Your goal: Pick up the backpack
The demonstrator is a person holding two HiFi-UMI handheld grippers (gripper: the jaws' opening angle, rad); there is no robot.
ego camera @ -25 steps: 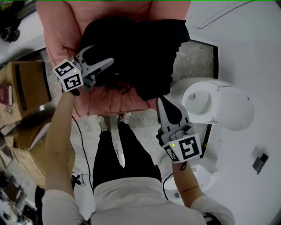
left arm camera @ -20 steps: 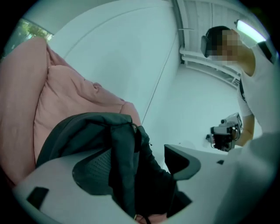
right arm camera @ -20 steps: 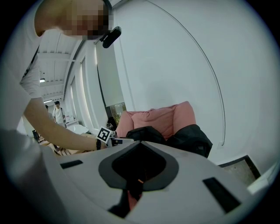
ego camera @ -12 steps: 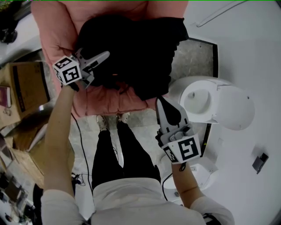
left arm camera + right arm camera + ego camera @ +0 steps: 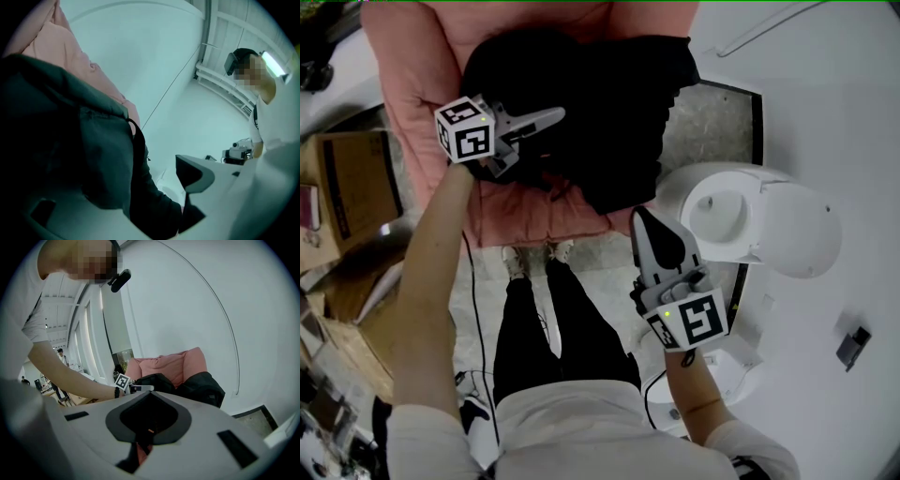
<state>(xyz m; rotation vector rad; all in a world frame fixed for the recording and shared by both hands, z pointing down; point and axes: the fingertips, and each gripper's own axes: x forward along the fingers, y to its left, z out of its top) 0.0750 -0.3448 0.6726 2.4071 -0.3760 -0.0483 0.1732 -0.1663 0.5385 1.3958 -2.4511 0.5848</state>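
Observation:
The black backpack (image 5: 591, 112) lies slumped on a pink padded seat (image 5: 422, 66). My left gripper (image 5: 551, 118) reaches in from the left over the backpack's near left part. In the left gripper view its jaws stand open, with dark backpack fabric (image 5: 84, 140) and a strap (image 5: 137, 140) between them. My right gripper (image 5: 643, 216) hangs shut and empty just off the seat's front right corner, tips close to the backpack's lower edge. The right gripper view looks over its closed jaws (image 5: 149, 394) toward the backpack (image 5: 197, 383) and the left gripper (image 5: 140, 388).
A white round machine (image 5: 759, 225) stands at the right, next to my right gripper. A dark-framed grey floor panel (image 5: 712, 131) lies behind it. Cardboard boxes (image 5: 356, 178) crowd the left side. The person's legs (image 5: 553, 319) stand just in front of the seat.
My left gripper has moved right and slightly up, further over the backpack, and has rolled so its cube faces up. The right gripper has hardly moved.

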